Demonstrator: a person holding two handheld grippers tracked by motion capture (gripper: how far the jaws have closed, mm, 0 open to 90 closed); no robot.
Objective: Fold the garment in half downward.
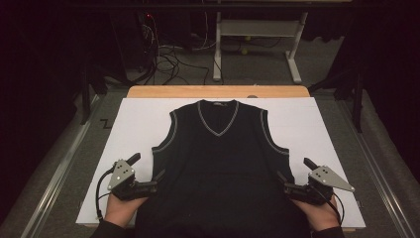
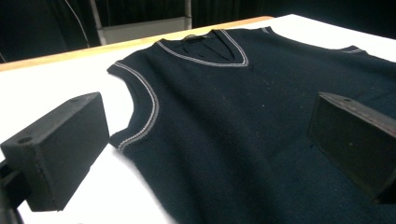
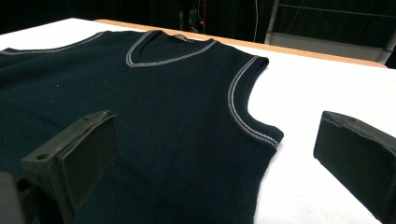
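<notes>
A dark sleeveless V-neck vest [image 1: 220,163] with grey trim lies flat, neck away from me, on a white board [image 1: 138,119]. My left gripper [image 1: 146,167] is open at the vest's left side below the armhole, one jaw over the board and the other over the cloth. In the left gripper view the vest [image 2: 224,102] edge runs between the wide-apart jaws of the left gripper [image 2: 208,144]. My right gripper [image 1: 296,170] is open at the right side in the same way. In the right gripper view the right gripper [image 3: 215,156] straddles the edge of the vest [image 3: 154,102].
The board rests on a wooden table whose far edge [image 1: 218,91] shows beyond the collar. Bare board [image 3: 317,88] lies to either side of the vest. Behind stand a white desk frame [image 1: 257,29] and floor cables [image 1: 168,59]. Metal rails [image 1: 59,168] flank the table.
</notes>
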